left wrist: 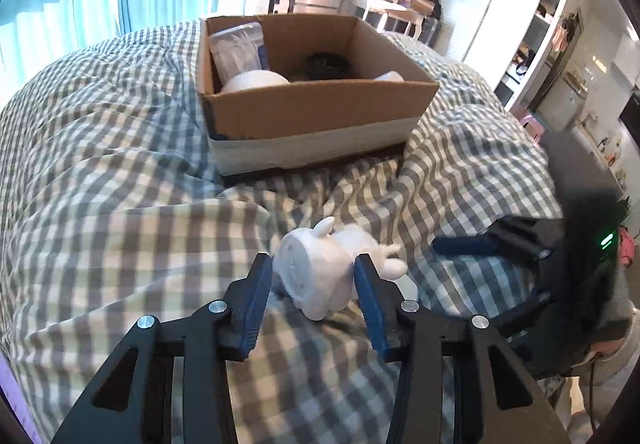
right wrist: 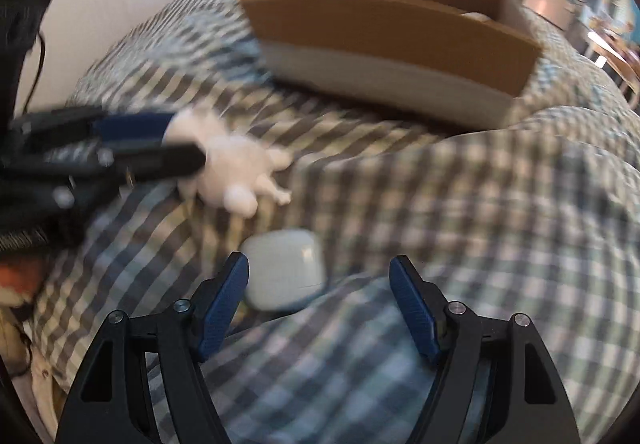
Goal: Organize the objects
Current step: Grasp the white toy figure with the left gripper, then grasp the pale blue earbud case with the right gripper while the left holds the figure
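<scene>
At the lower centre of the left wrist view, the left tool is pinching a white figurine, one blue pad on each side of its body. The figurine lies tipped over, its long axis running from the flat round base near the left pad toward the small ears and limbs that stick out to the right and upward in the frame. Beyond it, in the upper middle of the same view, sits the cardboard box on the checked bed cover, straight ahead of the tool. So the carry, as I judge it, goes forward and up over the near wall of the box.

In the right wrist view the right tool stands spread with nothing gripped. A white rounded case lies on the cover just ahead of it, close against the left pad and off-centre between the fingers; the tool would need to shift left in the frame to centre it. This tool is the nearer one to the case, while the left tool, seen at the left edge, is busy with the figurine.

The box already holds a clear plastic container, a white rounded thing and something dark. No brand, label or writing can be read anywhere; the right view is blurred.
</scene>
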`<state>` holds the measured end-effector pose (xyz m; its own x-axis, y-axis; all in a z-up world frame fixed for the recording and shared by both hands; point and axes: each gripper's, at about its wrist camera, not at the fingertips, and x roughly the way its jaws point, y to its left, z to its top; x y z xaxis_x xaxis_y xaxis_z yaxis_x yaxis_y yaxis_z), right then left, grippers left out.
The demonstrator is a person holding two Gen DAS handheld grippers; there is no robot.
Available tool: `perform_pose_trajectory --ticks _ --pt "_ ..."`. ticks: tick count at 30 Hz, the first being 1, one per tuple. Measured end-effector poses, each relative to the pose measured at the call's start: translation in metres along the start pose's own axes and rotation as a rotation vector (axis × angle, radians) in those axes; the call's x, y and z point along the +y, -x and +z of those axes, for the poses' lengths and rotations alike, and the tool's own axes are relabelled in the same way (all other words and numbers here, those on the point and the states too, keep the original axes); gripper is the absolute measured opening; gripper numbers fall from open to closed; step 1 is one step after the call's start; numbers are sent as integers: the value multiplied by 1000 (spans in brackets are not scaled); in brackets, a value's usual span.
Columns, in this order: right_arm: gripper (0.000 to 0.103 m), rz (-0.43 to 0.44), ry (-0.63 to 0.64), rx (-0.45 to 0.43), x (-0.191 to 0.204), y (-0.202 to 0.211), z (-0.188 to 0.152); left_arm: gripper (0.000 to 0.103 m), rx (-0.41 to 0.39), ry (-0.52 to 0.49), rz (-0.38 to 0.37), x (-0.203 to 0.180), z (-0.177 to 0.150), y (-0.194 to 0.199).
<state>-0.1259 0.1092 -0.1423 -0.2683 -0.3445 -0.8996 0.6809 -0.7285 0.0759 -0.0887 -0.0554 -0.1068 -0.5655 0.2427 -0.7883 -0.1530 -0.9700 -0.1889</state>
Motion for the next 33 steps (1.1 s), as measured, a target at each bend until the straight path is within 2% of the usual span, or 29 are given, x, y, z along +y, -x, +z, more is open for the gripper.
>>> perform_pose_trajectory --ticks 4,6,8,15,22,24,33 --pt "72 -9 40 58 13 -21 0 45 9 -2 -16 2 -4 -1" --pt "58 1 41 65 16 -25 0 45 24 -9 -10 -1 -7 -6" --pt "51 2 28 65 14 -25 -1 45 36 -17 -9 -3 -8 -10" --pt "50 10 -1 -15 6 11 -8 49 46 -17 2 -1 -8 -13" --pt "50 -92 -68 -102 -26 52 -19 51 69 -59 25 -14 -4 -24" --pt "51 -113 -85 -104 -34 50 -14 51 84 -82 32 -23 -3 -31" --pt "51 -63 -121 -125 -48 49 -16 51 115 -144 8 -49 1 -51"
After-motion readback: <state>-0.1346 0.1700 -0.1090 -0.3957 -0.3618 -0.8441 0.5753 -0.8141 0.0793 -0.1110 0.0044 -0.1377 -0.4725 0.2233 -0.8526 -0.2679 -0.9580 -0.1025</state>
